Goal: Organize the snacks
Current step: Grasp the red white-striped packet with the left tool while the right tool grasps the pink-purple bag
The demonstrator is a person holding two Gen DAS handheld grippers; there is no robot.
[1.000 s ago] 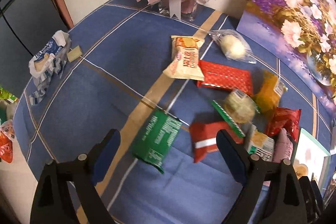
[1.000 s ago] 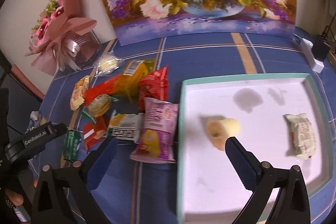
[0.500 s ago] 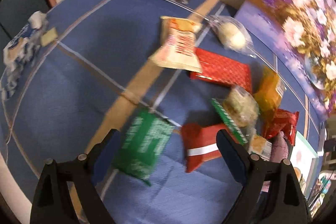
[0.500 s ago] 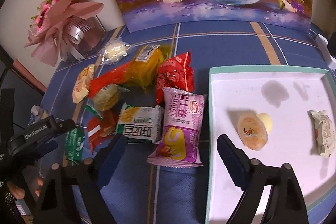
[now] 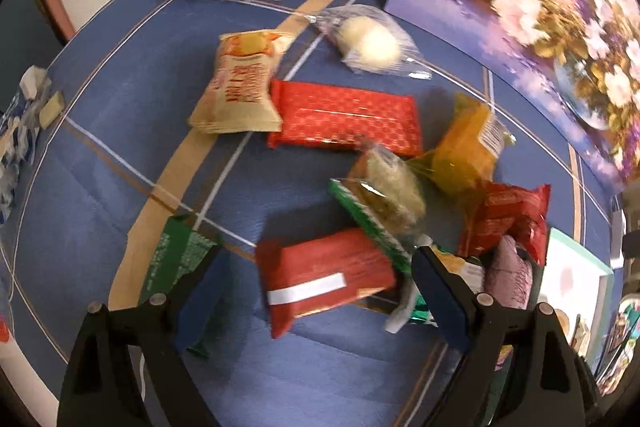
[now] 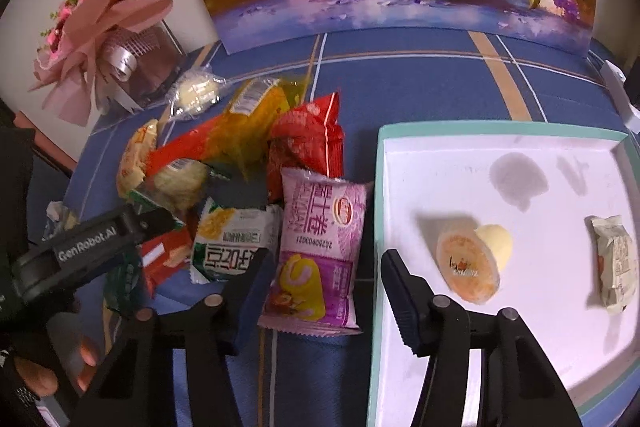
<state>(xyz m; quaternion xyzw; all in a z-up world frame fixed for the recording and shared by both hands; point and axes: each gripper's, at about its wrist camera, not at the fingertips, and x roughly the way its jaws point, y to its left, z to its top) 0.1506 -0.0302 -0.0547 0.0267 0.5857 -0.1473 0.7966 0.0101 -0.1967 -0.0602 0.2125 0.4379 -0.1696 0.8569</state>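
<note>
Right wrist view: right gripper [image 6: 326,285], jaws closing, straddles the lower end of a purple plastic snack packet with a swirl-cake picture [image 6: 320,251]; pads stand either side and are not yet seen pressing it. The packet lies flat on the blue checked tablecloth [image 6: 400,83], just beside the white tray with a mint-green rim [image 6: 378,187]. In the tray: a round orange-lidded jelly cup [image 6: 468,265] and a pale wrapped cake [image 6: 614,263], well apart.

Beside the purple packet, touching it: a white-and-green corn-print packet [image 6: 234,245]. Behind it: a crinkled red foil packet [image 6: 306,143] and a yellow-orange translucent packet [image 6: 252,119], overlapping in a loose heap.

Left wrist view: left gripper [image 5: 316,289], jaws wide apart, nothing gripped, held over a small red packet with a white stripe [image 5: 324,277] that lies between the fingers. To its left a green foil packet [image 5: 176,259], partly hidden by the left finger. Farther off: a long red patterned bar [image 5: 344,119], a beige packet with red lettering [image 5: 242,87], a clear-wrapped white round cake [image 5: 368,45]. Picture blurred; finer print unreadable.

Risks, as judged:
- The right finger stands close to the tray rim; closing or lifting may catch it and shift the tray.
- The left finger sits near the corn-print packet, which may be pinched or dragged along.
- A grip on the packet's end may let the slick wrapper slip or droop.
- Left jaws may also nip the green-edged wrapper overlapping the striped packet's right side.
</note>
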